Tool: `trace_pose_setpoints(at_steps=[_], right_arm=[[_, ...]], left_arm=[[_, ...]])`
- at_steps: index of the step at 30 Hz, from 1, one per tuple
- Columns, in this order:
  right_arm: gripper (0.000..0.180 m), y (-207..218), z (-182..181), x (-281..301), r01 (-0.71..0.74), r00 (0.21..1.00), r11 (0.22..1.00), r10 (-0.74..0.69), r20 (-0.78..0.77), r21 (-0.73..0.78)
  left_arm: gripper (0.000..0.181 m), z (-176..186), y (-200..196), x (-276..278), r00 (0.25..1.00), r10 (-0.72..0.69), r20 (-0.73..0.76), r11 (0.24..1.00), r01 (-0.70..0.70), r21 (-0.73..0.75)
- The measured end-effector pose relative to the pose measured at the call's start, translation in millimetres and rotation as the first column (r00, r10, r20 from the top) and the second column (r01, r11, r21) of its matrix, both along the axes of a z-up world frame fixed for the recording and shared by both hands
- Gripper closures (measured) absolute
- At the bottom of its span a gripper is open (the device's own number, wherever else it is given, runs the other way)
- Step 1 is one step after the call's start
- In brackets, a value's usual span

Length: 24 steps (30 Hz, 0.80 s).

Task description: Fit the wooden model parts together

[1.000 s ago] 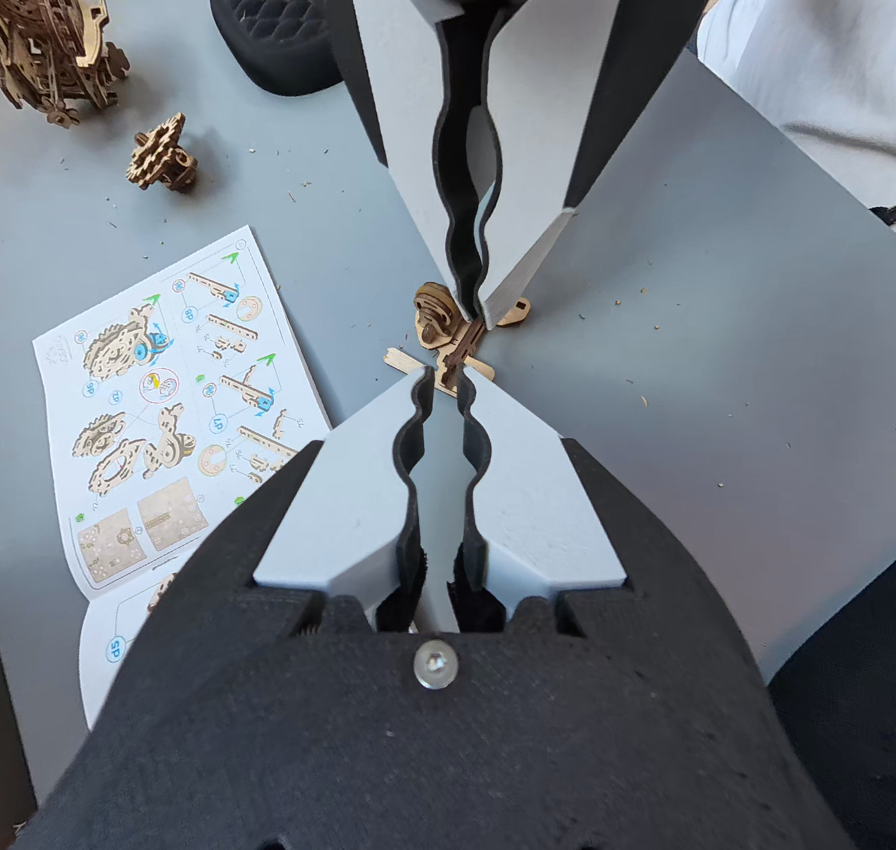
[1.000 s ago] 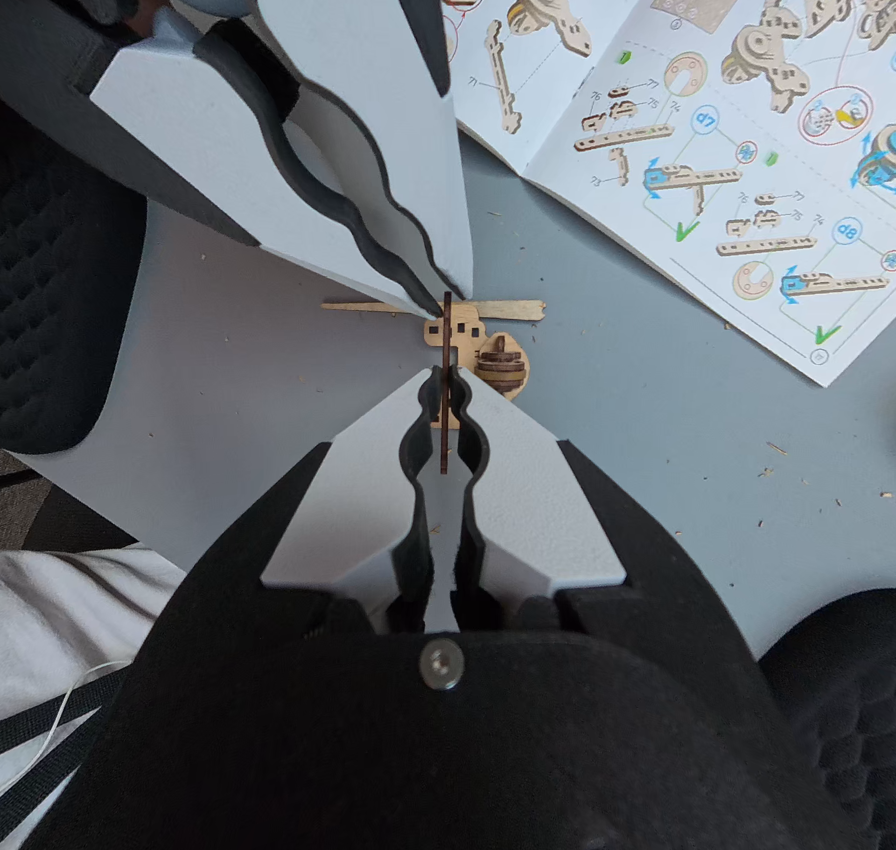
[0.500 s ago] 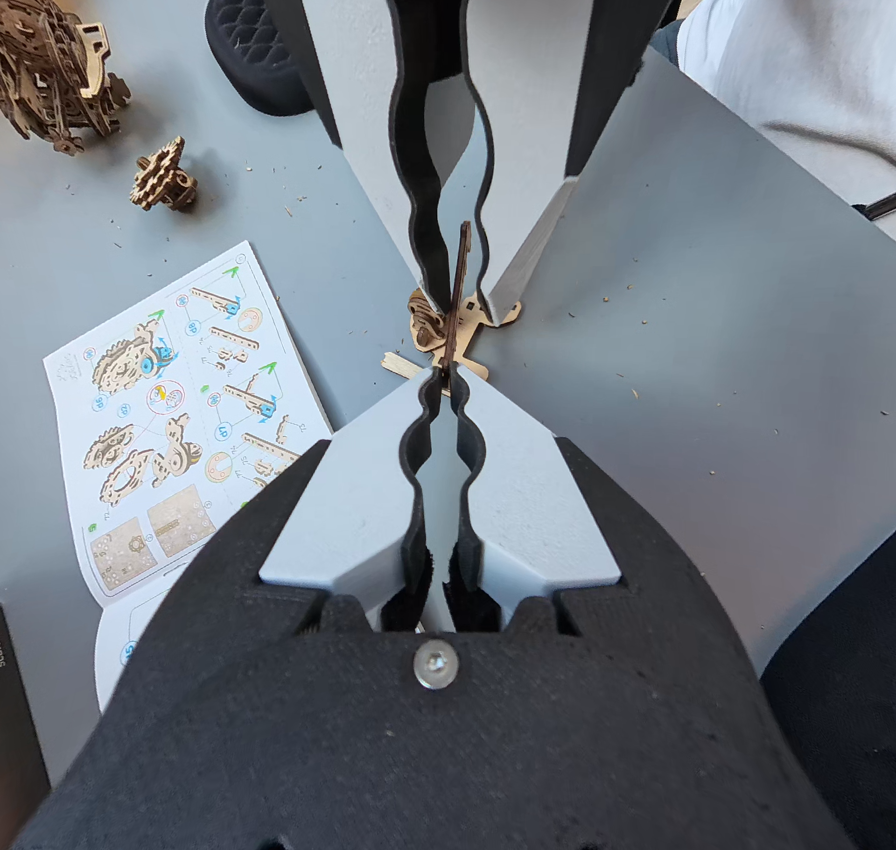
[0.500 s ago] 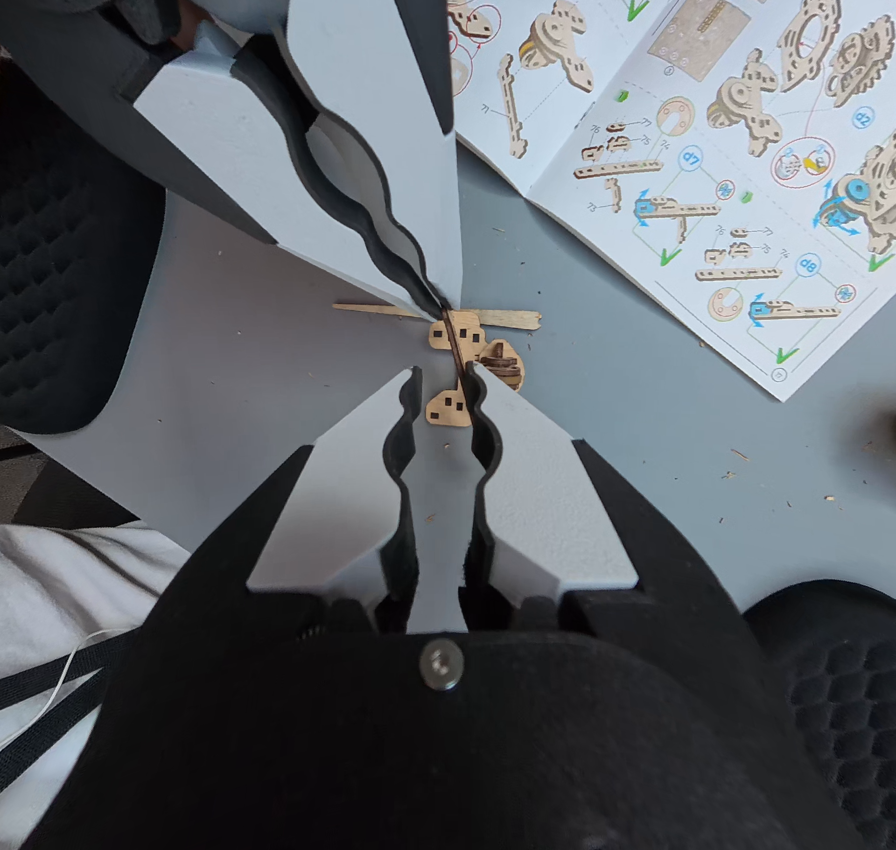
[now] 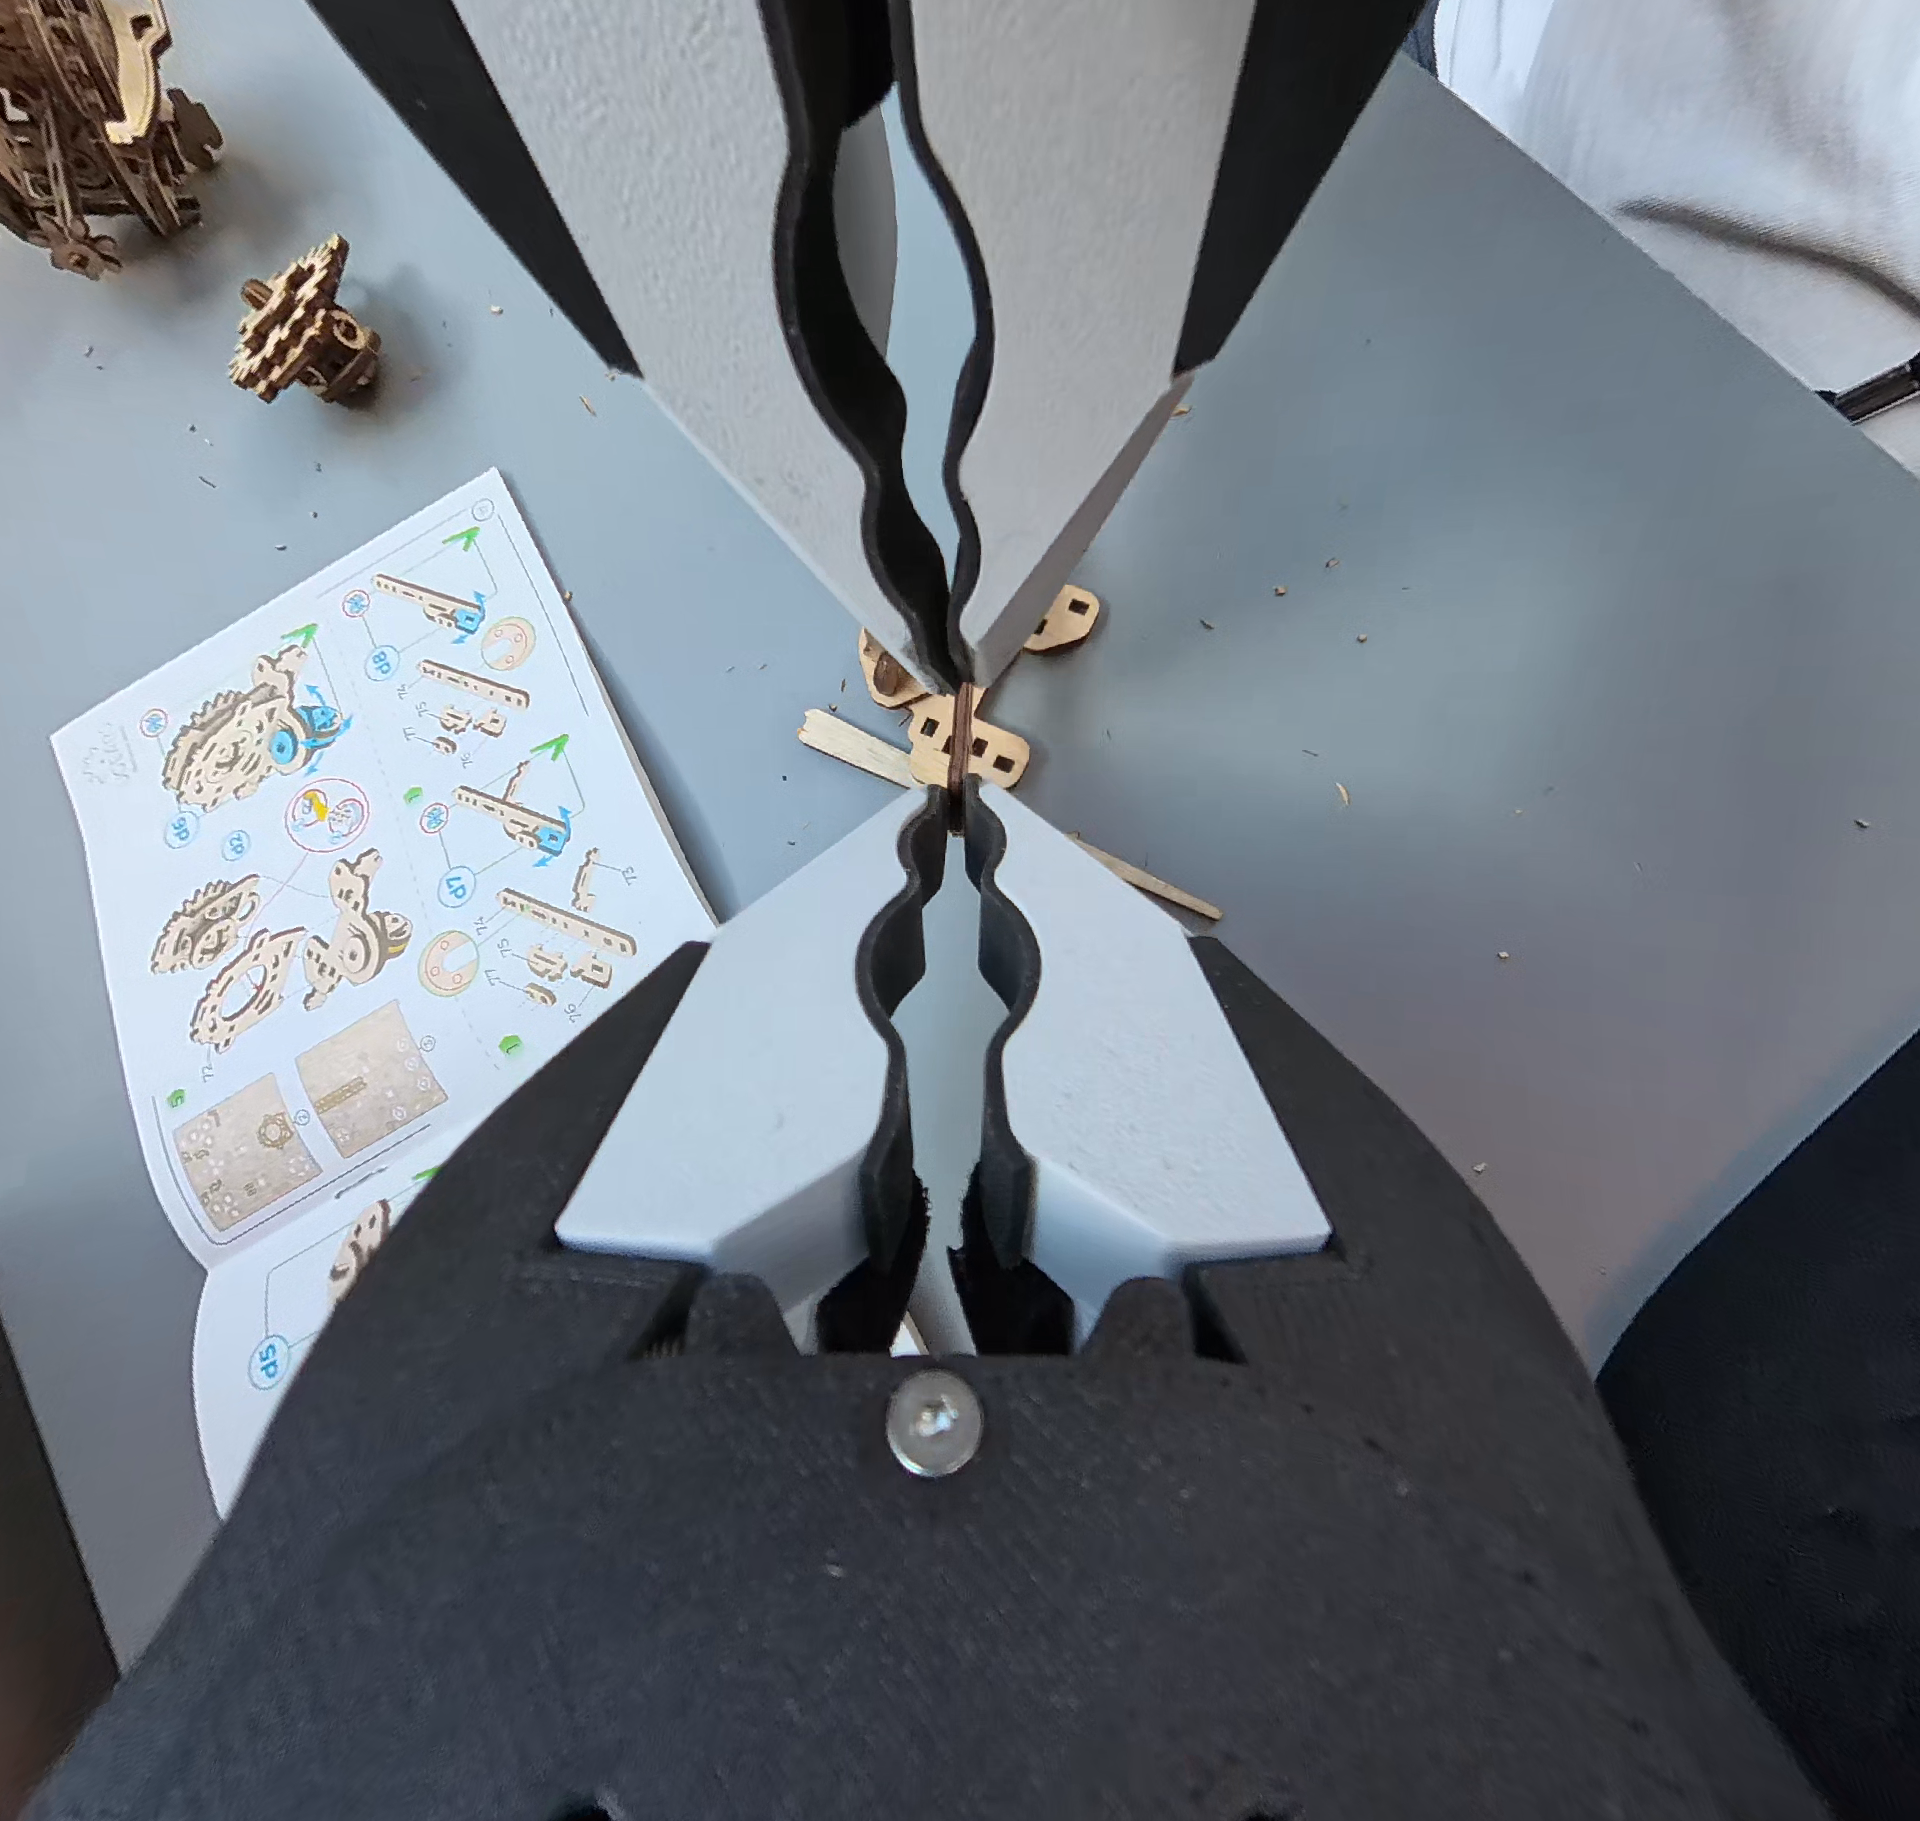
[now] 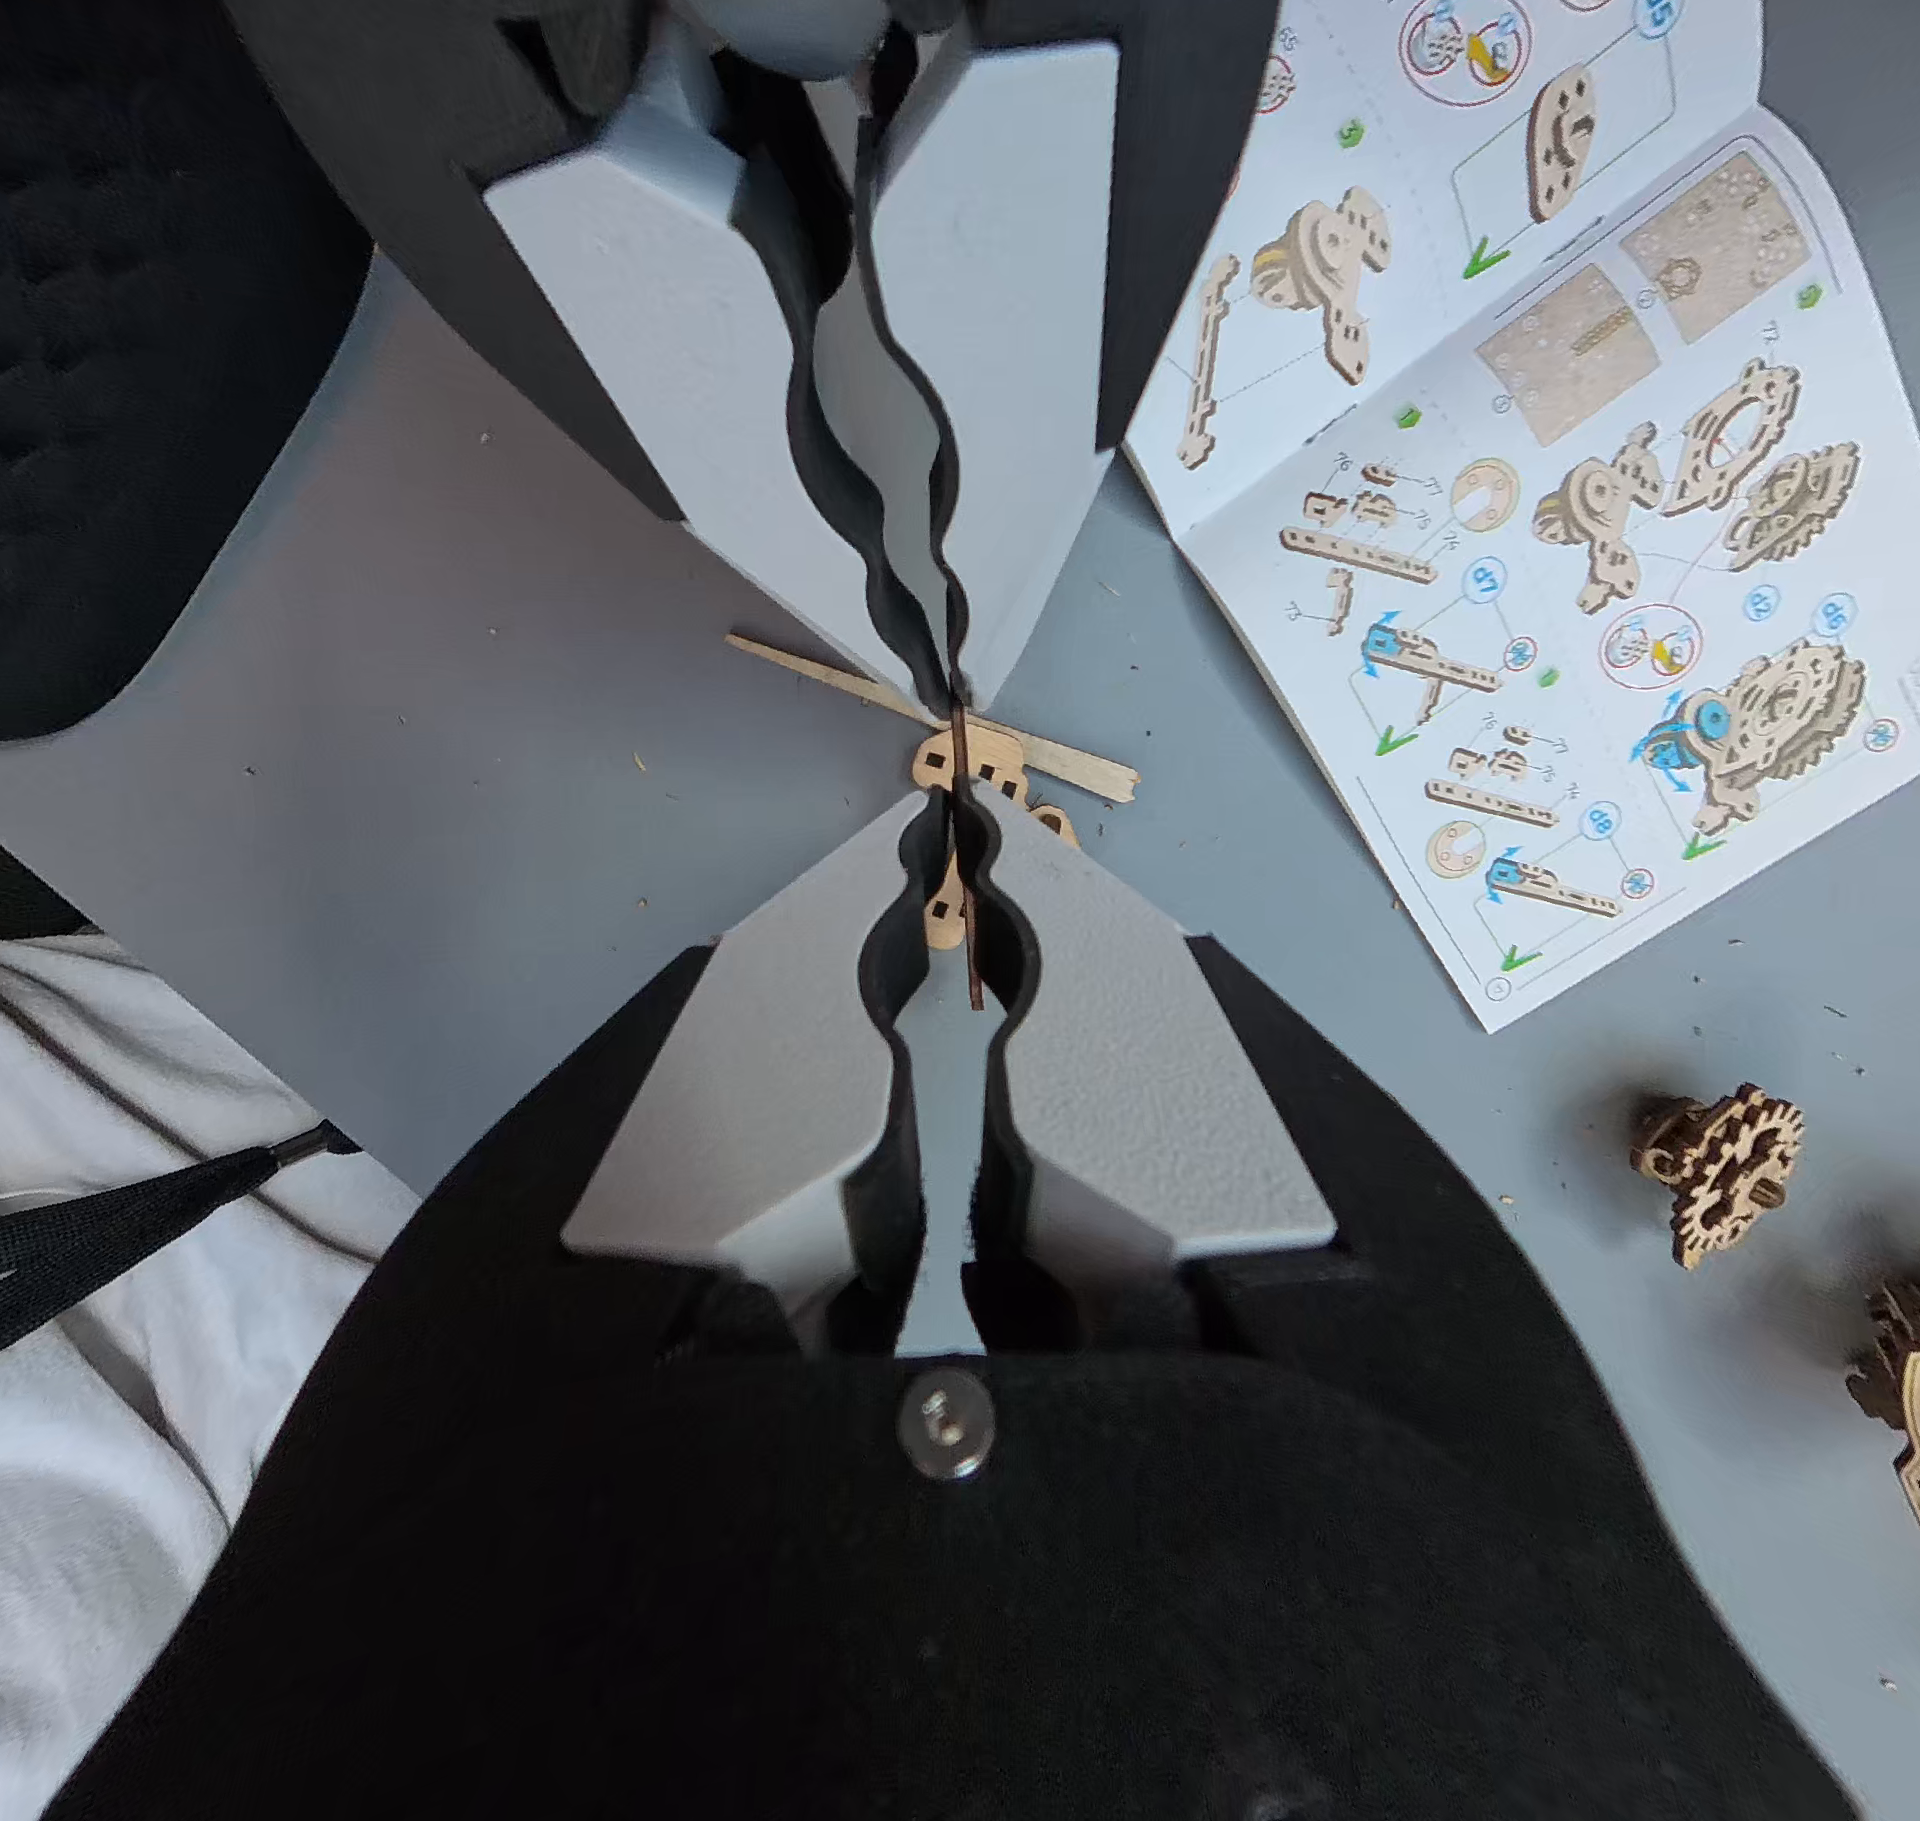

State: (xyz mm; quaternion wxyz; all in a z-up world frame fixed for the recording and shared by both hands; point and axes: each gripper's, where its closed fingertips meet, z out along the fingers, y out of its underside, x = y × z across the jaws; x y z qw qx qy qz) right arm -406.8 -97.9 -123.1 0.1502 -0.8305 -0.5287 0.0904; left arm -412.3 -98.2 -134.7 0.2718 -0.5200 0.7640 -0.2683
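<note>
A thin dark-edged wooden strip (image 5: 964,741) is seen edge-on, held in the air between both grippers. My left gripper (image 5: 951,815) is shut on its near end. My right gripper (image 5: 951,668) comes in from the far side, tip to tip, and is shut on the other end. In the right wrist view the strip (image 6: 959,753) runs back between the right gripper's (image 6: 954,821) pads, and the left gripper (image 6: 954,696) pinches its far end. Below them on the grey table lie a flat slotted wooden part (image 5: 995,755) and a thin wooden stick (image 5: 852,737).
An open instruction sheet (image 5: 343,867) lies left of the parts. A small gear assembly (image 5: 307,337) and a larger wooden model (image 5: 83,140) stand farther back left. A person's white clothing (image 5: 1714,109) is past the table edge. A black mesh object (image 6: 135,317) lies at the left. Left and right tips are no more than a few centimetres apart. The thin wooden stick (image 5: 852,737) is about 5 centimetres from both grippers' fingertips. It turns up in the right wrist view (image 6: 1076,780) as well.
The right gripper, open half a second ago, has closed on the strip. The left gripper has kept its hold. Both grippers now face each other tip to tip.
</note>
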Motion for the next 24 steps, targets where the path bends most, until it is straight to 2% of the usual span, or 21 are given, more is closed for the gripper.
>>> trace_pose_setpoints(at_steps=[4, 9, 17, 24], right_arm=[[0.180, 0.7, 10.4, -7.7, -0.031, 0.991, 0.998, 0.038, -0.126, 0.050], [0.179, -6.7, 5.5, -3.4, -0.076, 0.982, 0.995, 0.086, -0.171, 0.063], [0.174, -4.0, -8.0, 0.6, -0.081, 0.989, 0.992, 0.092, -0.118, 0.091], [0.179, -3.5, -10.8, 2.1, -0.045, 0.991, 0.997, 0.053, -0.124, 0.064]], left_arm=[[0.180, 4.9, -1.0, 0.3, 1.000, -0.007, 0.030, 1.000, 0.008, -0.012], [0.180, 3.5, -0.6, -0.3, 0.999, -0.011, 0.036, 1.000, 0.012, -0.022], [0.180, 2.8, -2.4, 0.0, 0.999, -0.020, 0.033, 1.000, 0.020, -0.014], [0.180, 3.8, -3.9, 0.4, 0.999, -0.028, 0.036, 0.999, 0.029, -0.020]])
